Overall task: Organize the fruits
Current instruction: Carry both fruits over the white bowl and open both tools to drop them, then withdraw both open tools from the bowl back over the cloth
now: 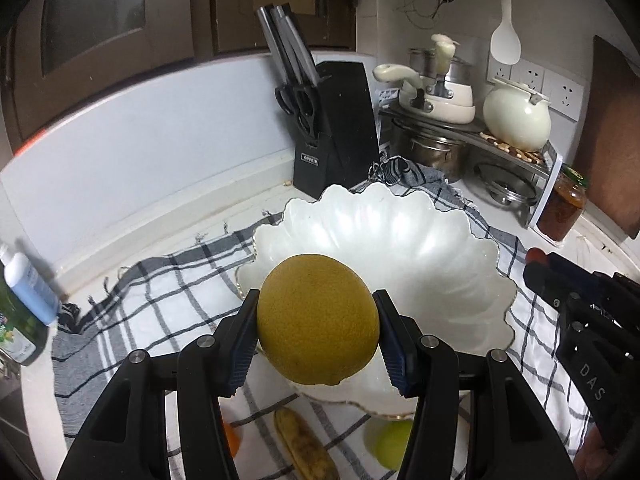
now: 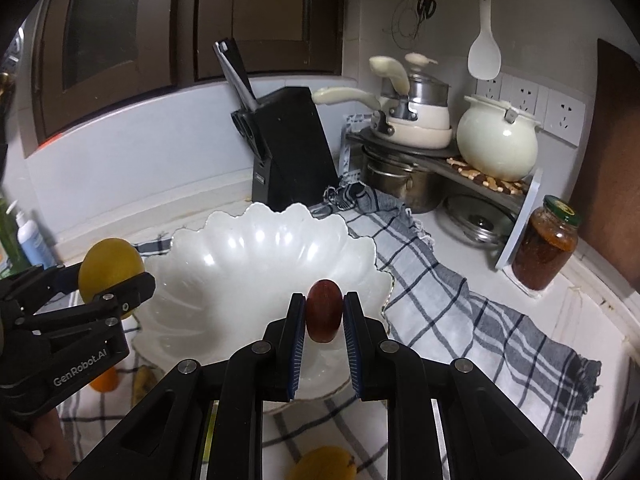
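- Left gripper (image 1: 318, 330): its jaws are spread wide and clamp a large yellow citrus (image 1: 318, 318) at the widest part. The fruit hangs above the near rim of the white scalloped bowl (image 1: 472, 264), not yet inside it.
- Right gripper (image 2: 324, 314): its jaws are nearly together, pinching a small dark red fruit (image 2: 324, 311) by its sides. It hovers over the near edge of the same bowl.
- Fruit not yet collected: a spotted banana (image 1: 304, 446), a green fruit (image 1: 394, 444) and an orange fruit (image 2: 105, 380) lie on the checked cloth (image 1: 160, 292) in front of the bowl. Another yellow fruit (image 2: 324, 464) shows at the bottom of the right wrist view.
- Risk, drop height: the bowl appears empty and hard-glazed. A release from the current height probably lets the citrus strike hard, bounce or roll out over the low scalloped edge.
- Risk, rim contact: both grippers are close to the near rim. A descent short of the centre may catch the rim and tip or push the bowl, since the cloth beneath can slide on the bench (image 2: 500, 292).
- Risk, collision: both grippers converge on one bowl. Simultaneous lowering may bring the two tools together.
- Risk, slip: the red fruit is smooth and held on a narrow contact. A tilt of the wrist may let it rotate out early.
- Risk, surroundings: a sauce jar (image 2: 546, 242) and a knife block (image 2: 292, 148) stand near the bowl; a wide swing could reach them.
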Motion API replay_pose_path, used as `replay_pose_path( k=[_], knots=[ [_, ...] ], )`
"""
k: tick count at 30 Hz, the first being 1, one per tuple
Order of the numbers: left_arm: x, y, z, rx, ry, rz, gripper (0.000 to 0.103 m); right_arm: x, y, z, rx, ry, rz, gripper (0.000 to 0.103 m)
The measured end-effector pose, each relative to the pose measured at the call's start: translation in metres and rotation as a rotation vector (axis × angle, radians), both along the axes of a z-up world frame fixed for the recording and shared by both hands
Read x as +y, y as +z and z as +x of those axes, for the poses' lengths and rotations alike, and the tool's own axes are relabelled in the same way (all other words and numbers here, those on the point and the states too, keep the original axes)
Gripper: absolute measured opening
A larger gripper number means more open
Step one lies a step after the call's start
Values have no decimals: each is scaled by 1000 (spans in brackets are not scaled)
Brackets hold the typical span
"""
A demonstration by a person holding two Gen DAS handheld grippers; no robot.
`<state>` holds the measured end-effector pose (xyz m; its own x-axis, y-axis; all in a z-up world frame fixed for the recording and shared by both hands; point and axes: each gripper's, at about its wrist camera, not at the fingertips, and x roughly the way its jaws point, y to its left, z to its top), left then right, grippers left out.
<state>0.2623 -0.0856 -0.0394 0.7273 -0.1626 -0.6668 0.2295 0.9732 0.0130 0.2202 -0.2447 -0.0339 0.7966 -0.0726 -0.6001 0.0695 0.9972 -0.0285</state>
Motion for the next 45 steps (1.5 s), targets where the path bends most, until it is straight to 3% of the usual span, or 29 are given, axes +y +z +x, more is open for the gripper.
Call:
replay_pose_path(
  k=[18, 20, 24, 26, 30, 31, 35, 39, 45],
  knots=[
    [-11, -34, 25, 116, -19, 17, 55, -14, -38, 30, 101, -27, 28, 21],
    [-11, -34, 23, 113, -20, 18, 56, -14, -37, 29, 96, -34, 19, 27],
    [-9, -19, 17, 47, -4, 27, 75, -15, -33, 26, 82, -52, 21, 46],
    [-7, -13, 16, 31, -3, 31, 75, -15, -30, 24, 71, -62, 23, 51],
    [-4, -4, 11, 7, 7, 47, 83, -15, -19, 17, 37, -95, 21, 80],
    [-3, -2, 10, 2, 11, 46, 86, -15, -16, 15, 26, -102, 13, 83],
    [4, 5, 3, -16, 38, 44, 89, -7, -2, 7, 0, -108, -22, 86],
    [11, 16, -8, -55, 59, 46, 99, 1, 12, -4, -31, -117, -42, 90],
    [17, 30, -26, -98, 75, 60, 102, 7, 29, -22, -72, -126, -34, 93]
  ],
)
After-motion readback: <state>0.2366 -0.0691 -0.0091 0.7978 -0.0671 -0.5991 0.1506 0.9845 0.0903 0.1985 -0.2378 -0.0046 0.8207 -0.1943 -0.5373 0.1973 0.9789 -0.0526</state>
